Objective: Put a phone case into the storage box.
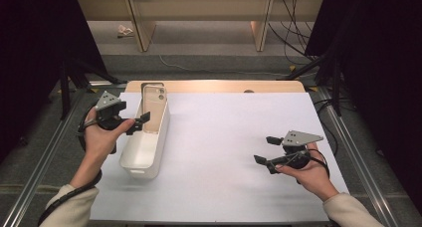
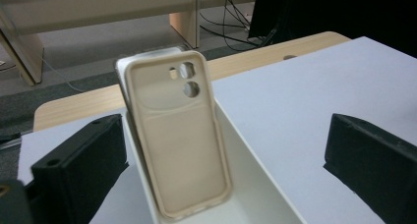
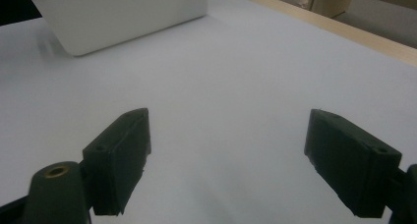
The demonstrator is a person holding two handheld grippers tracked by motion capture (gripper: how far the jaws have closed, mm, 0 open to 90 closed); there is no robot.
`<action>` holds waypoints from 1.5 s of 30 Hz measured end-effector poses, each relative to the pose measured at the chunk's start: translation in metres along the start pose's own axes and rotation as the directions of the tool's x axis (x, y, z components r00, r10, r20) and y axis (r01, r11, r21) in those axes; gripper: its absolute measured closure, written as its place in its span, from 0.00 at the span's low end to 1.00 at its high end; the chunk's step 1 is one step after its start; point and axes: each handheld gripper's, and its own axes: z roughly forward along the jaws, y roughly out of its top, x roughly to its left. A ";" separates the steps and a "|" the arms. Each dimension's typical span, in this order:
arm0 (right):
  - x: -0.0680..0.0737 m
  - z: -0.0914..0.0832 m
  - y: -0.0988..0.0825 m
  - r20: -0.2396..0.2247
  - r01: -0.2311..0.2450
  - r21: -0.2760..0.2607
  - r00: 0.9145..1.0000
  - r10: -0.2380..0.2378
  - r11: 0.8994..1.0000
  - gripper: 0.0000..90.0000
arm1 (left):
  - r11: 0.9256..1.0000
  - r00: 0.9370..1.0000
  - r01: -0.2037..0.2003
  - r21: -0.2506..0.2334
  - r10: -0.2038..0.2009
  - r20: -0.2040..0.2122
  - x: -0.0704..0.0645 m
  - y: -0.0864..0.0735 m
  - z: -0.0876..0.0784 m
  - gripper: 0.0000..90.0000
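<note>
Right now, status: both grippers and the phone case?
Left gripper open, right gripper open, both empty. Beige soft phone case standing in white plastic bin, leaning on its end. Nothing in the way.

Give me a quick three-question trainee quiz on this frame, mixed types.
1. True or false: the phone case lies flat on the white table cover.
2. Where does the left gripper sit relative to the white bin? A) at its left rim B) far to its right C) under it
3. What do the right gripper's jaws hold?

Key
1. False: it stands on end, leaning inside the bin.
2. A.
3. Nothing; they stand apart over bare cover.
</note>
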 end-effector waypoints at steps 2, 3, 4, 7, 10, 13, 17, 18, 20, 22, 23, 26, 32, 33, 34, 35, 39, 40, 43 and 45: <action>0.000 -0.001 0.000 0.001 -0.002 0.001 1.000 0.002 1.000 0.21 | 1.000 1.000 -0.010 0.000 0.010 0.017 -0.010 -0.007 -0.005 0.00; 0.000 -0.001 0.000 0.001 -0.004 0.000 1.000 0.004 1.000 0.21 | 1.000 1.000 -0.010 -0.002 0.010 0.022 -0.013 -0.009 -0.006 0.00; 0.000 -0.001 0.000 0.001 -0.005 -0.001 1.000 0.005 1.000 0.21 | 1.000 1.000 -0.012 -0.002 0.012 0.028 -0.017 -0.012 -0.008 0.00; 0.000 0.000 0.000 -0.001 -0.002 0.000 1.000 0.002 1.000 0.21 | 1.000 0.999 -0.028 0.003 0.027 0.046 -0.028 -0.020 -0.011 0.00; 0.001 0.000 0.001 -0.001 -0.001 0.001 1.000 0.001 1.000 0.21 | 0.999 0.998 -0.034 0.006 0.034 0.062 -0.037 -0.027 -0.011 0.00; 0.001 -0.001 0.000 0.001 -0.002 0.000 1.000 0.002 1.000 0.21 | 1.000 0.997 -0.025 -0.002 0.025 0.070 -0.045 -0.033 -0.014 0.00; 0.001 -0.001 0.000 -0.001 -0.004 -0.007 1.000 0.004 1.000 0.21 | 0.999 0.996 -0.036 -0.007 0.037 0.079 -0.054 -0.040 -0.020 0.00; 0.001 -0.001 0.000 -0.001 -0.004 -0.006 1.000 0.004 1.000 0.21 | 0.999 0.996 -0.040 -0.010 0.040 0.084 -0.056 -0.041 -0.022 0.00; 0.001 -0.001 0.000 -0.003 -0.002 -0.004 1.000 0.002 1.000 0.21 | 0.999 0.995 -0.049 -0.018 0.050 0.086 -0.061 -0.044 -0.026 0.00; 0.001 -0.001 0.000 -0.004 0.001 -0.007 1.000 -0.001 1.000 0.21 | 0.998 0.995 -0.060 -0.023 0.061 0.085 -0.065 -0.049 -0.029 0.00; 0.001 -0.001 0.000 -0.004 0.001 -0.007 1.000 -0.001 1.000 0.21 | 0.998 0.994 -0.061 -0.023 0.063 0.087 -0.067 -0.051 -0.031 0.00; 0.002 -0.001 0.000 -0.002 -0.001 -0.009 1.000 0.001 1.000 0.21 | 0.997 0.993 -0.075 -0.016 0.076 0.088 -0.071 -0.058 -0.034 0.00; 0.005 0.000 0.001 -0.012 0.007 -0.006 1.000 -0.007 1.000 0.21 | 0.994 0.991 -0.110 0.003 0.109 0.084 -0.077 -0.069 -0.039 0.00; 0.006 0.001 0.001 -0.013 0.007 -0.008 1.000 -0.007 1.000 0.21 | 0.994 0.990 -0.108 0.003 0.108 0.088 -0.077 -0.070 -0.039 0.00; 0.005 0.001 0.001 -0.013 0.006 -0.009 1.000 -0.006 1.000 0.21 | 0.995 0.991 -0.101 0.002 0.101 0.093 -0.078 -0.070 -0.039 0.00; 0.005 0.001 0.001 -0.013 0.005 -0.011 1.000 -0.005 1.000 0.21 | 0.995 0.990 -0.104 0.003 0.104 0.094 -0.078 -0.071 -0.039 0.00; 0.005 0.000 0.001 -0.013 0.007 -0.009 1.000 -0.007 1.000 0.21 | 0.994 0.989 -0.113 0.008 0.111 0.095 -0.080 -0.073 -0.040 0.00; 0.005 0.001 0.000 -0.015 0.006 -0.010 1.000 -0.006 1.000 0.21 | 0.993 0.989 -0.115 0.006 0.114 0.095 -0.080 -0.073 -0.040 0.00; 0.005 0.002 0.000 -0.016 0.006 -0.009 1.000 -0.006 1.000 0.21 | 0.992 0.988 -0.125 0.012 0.123 0.097 -0.080 -0.075 -0.039 0.00; 0.005 0.002 0.000 -0.017 0.005 -0.007 1.000 -0.005 1.000 0.21 | 0.992 0.987 -0.128 0.016 0.126 0.097 -0.080 -0.075 -0.038 0.00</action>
